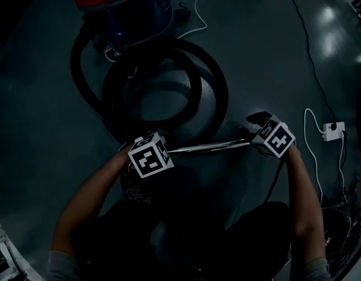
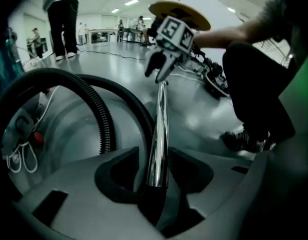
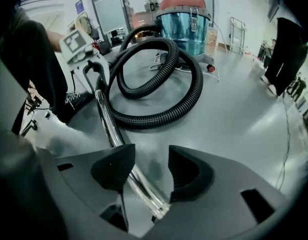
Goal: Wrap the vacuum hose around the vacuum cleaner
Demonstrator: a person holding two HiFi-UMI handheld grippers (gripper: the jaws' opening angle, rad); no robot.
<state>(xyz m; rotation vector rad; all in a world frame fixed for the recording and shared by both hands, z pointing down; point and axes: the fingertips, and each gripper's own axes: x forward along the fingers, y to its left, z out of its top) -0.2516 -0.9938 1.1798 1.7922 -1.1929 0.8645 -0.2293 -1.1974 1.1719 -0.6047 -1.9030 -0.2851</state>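
Observation:
The vacuum cleaner (image 1: pixel 125 4), red lid over a blue drum, stands on the floor at the top of the head view and in the background of the right gripper view (image 3: pixel 186 21). Its black ribbed hose (image 1: pixel 210 81) lies in loops on the floor (image 3: pixel 164 114). A chrome tube (image 1: pixel 207 147) spans between both grippers. My left gripper (image 2: pixel 156 171) is shut on the tube (image 2: pixel 158 134) near its black cuff. My right gripper (image 3: pixel 151 166) stands open; the tube's far end (image 3: pixel 111 126) lies between the jaws, beside the left pad and apart from the right one.
A white power block (image 1: pixel 333 130) with a cable lies on the floor at the right. A white cord (image 1: pixel 198 10) trails by the vacuum. People stand in the background (image 2: pixel 64 14) and at the right (image 3: pixel 286 44). My own shoe (image 2: pixel 239 140) is close by.

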